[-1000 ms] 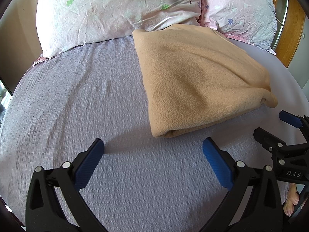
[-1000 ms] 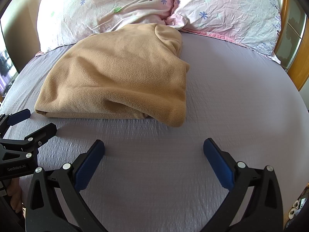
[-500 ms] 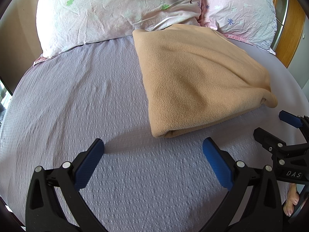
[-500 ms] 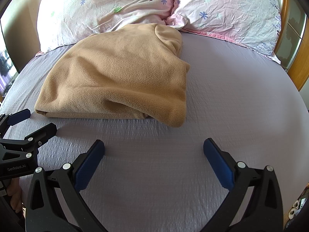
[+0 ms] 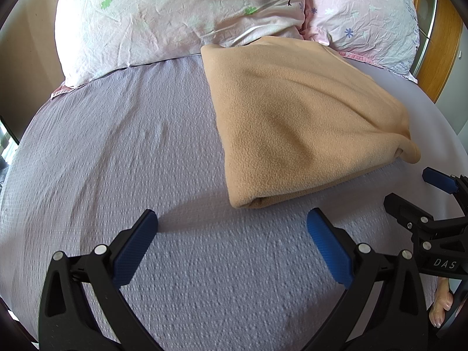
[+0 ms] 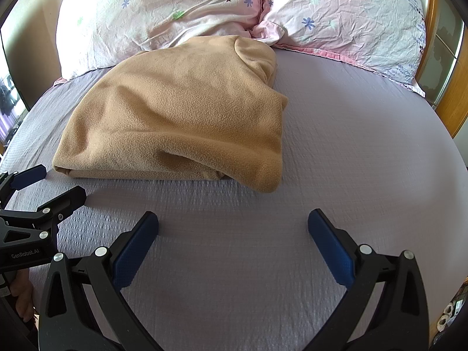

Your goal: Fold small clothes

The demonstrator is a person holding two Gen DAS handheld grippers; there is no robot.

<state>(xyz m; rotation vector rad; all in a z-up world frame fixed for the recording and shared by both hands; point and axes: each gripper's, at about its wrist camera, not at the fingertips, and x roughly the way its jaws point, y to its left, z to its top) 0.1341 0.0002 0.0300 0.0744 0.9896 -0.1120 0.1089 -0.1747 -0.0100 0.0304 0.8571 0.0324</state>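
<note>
On the lavender textured bedsheet [image 5: 117, 161], the black left gripper with blue-padded fingers [image 5: 231, 234] sits low over bare cloth, its two fingers spread wide apart with nothing between them. Ahead of it and off to its right lies the tan fleece garment folded into a thick rectangle [image 5: 298, 122], flat on the sheet, its far edge touching the seam between the white floral pillow [image 5: 163, 14] and the pale pink floral pillow [image 5: 359, 8] that lean along the head of the bed. The garment's near corner lies just beyond the left gripper's right finger, apart from it. One rolled corner sticks out on the garment's right side, close to the tips of the black right gripper with blue-padded fingers [image 6: 232, 234], which the left camera catches at its right edge. From the right wrist view that gripper also rests just above bare sheet, fingers parted wide and holding nothing, with the garment ahead and to its left, its rounded folded corner nearest. Beyond the pink pillow, a strip of orange-brown wooden bed frame [image 6: 456, 93] curves along the right edge.
</note>
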